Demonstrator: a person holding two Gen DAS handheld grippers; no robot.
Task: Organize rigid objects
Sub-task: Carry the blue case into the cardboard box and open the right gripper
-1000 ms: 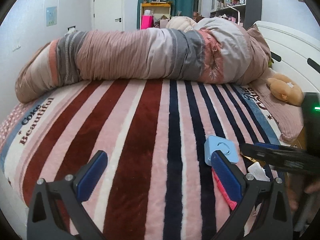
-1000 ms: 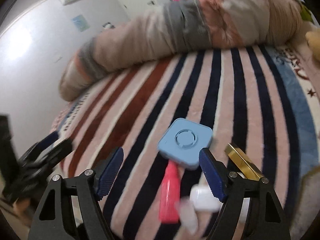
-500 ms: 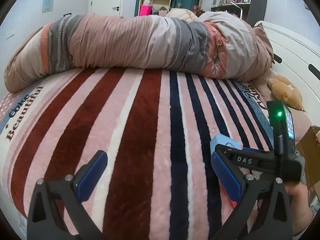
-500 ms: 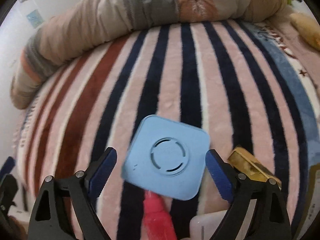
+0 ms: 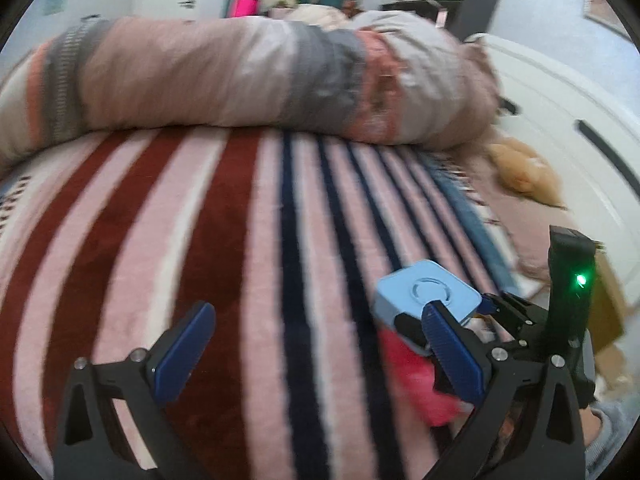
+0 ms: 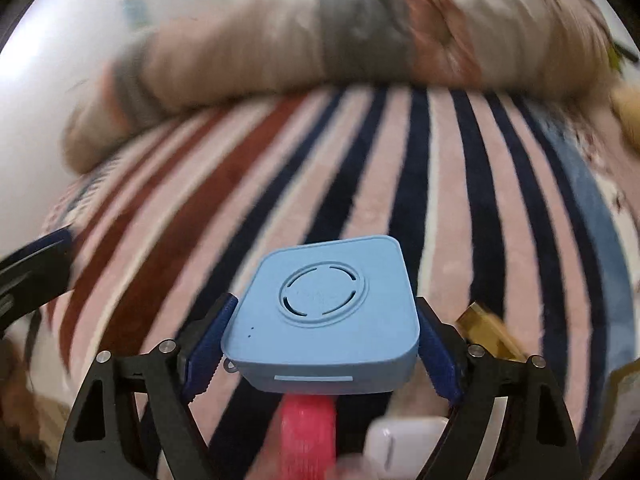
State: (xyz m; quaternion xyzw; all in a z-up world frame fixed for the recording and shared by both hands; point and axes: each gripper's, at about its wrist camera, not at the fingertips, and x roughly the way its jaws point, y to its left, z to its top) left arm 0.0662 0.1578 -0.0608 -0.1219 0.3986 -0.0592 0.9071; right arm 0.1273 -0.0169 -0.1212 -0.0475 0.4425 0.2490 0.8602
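Observation:
A light blue square box (image 6: pixel 326 316) with a round vent on top sits between the fingers of my right gripper (image 6: pixel 320 344), which is shut on its two sides and holds it over the striped blanket (image 6: pixel 360 184). The same box (image 5: pixel 426 298) shows at the right of the left wrist view, with the right gripper (image 5: pixel 480 312) around it. Under the box lie a pink bottle (image 6: pixel 308 436), a white case (image 6: pixel 404 444) and a gold bar (image 6: pixel 490 334). My left gripper (image 5: pixel 316 352) is open and empty above the blanket, left of the box.
A rolled pink and grey duvet (image 5: pixel 248 76) lies across the far side of the bed. A tan plush toy (image 5: pixel 520 172) lies by the white headboard (image 5: pixel 560 120) at the right. A cardboard box (image 5: pixel 608 308) stands off the bed's right edge.
My right gripper has moved down onto the blue box and shut on its sides. The left gripper has stayed open and drifted a little.

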